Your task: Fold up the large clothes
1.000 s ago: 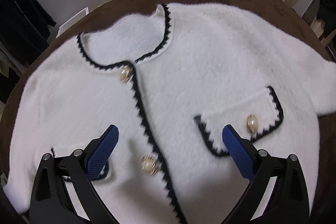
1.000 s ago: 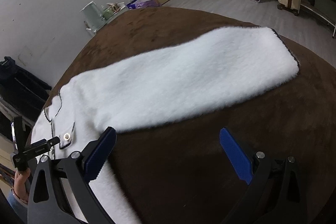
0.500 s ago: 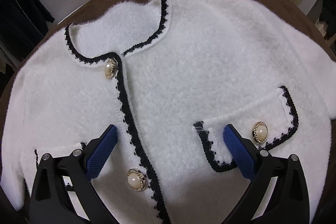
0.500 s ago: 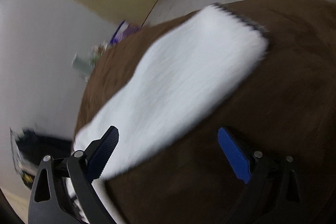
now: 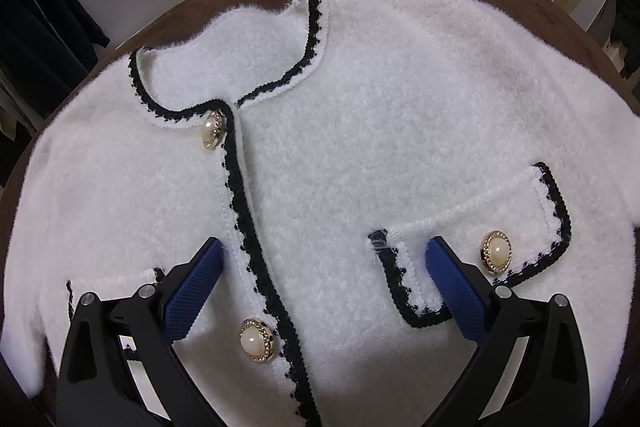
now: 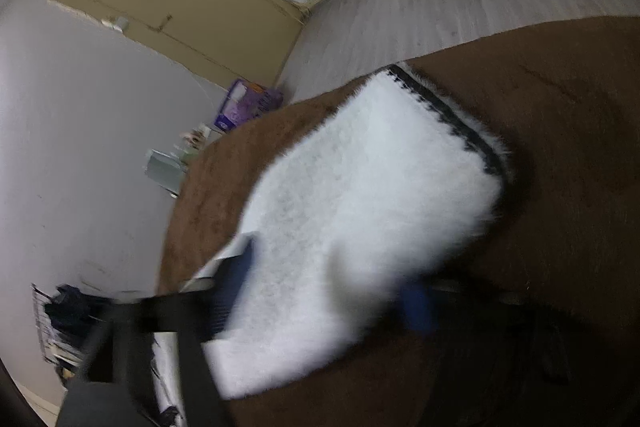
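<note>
The cardigan (image 5: 360, 147) lies flat and unfolded on the tabletop (image 6: 560, 107) beneath the left hand-held gripper (image 5: 320, 279), whose jaws stand apart. The right hand-held gripper (image 6: 332, 291) has just been closing around the sleeve (image 6: 360, 207); folding is only beginning.

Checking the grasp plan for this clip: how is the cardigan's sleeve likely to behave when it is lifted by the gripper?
The sleeve looks like soft, fluffy knit lying limp on the brown table, so it will probably droop and fold. It is likely light. The right gripper, whose jaws have just been closing with the sleeve between them, may compress the pile rather than slip.
</note>
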A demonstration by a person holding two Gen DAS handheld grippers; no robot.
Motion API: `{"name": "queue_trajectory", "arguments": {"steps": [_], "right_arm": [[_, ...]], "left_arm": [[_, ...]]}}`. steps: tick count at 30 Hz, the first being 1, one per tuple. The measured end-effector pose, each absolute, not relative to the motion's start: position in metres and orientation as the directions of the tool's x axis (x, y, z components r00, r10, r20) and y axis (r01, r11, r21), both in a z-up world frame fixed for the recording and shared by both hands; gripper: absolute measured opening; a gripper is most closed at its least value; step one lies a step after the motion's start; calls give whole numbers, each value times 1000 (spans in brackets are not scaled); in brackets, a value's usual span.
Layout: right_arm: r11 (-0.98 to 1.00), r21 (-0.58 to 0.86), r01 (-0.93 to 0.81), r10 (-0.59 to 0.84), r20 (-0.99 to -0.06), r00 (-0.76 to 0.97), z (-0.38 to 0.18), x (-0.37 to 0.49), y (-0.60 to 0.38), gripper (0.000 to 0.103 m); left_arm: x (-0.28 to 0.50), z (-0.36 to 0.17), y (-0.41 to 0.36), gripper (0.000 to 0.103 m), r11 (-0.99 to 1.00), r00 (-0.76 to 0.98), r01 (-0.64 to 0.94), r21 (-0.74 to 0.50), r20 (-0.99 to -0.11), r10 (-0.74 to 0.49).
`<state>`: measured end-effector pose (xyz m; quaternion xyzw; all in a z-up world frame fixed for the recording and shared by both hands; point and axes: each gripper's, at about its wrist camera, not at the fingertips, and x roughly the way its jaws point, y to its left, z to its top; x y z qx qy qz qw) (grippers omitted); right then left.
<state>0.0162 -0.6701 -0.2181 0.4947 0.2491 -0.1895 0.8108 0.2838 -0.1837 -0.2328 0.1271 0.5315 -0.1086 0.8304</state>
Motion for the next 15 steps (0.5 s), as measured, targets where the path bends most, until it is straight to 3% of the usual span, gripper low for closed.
{"name": "queue_trajectory", "arguments": {"steps": [1, 2, 15], "right_arm": [[441, 697, 566, -59, -607, 793, -221, 17, -672, 18], [444, 687, 575, -53, -621, 782, -225, 18, -674, 13], [559, 619, 551, -59, -634, 771, -201, 29, -666, 12]], "left_arm": [[284, -233, -183, 98, 944, 414, 316, 95, -909, -47], [283, -233, -182, 98, 944, 416, 317, 94, -908, -49], [247, -206, -187, 97, 922, 426, 381, 69, -898, -109]]}}
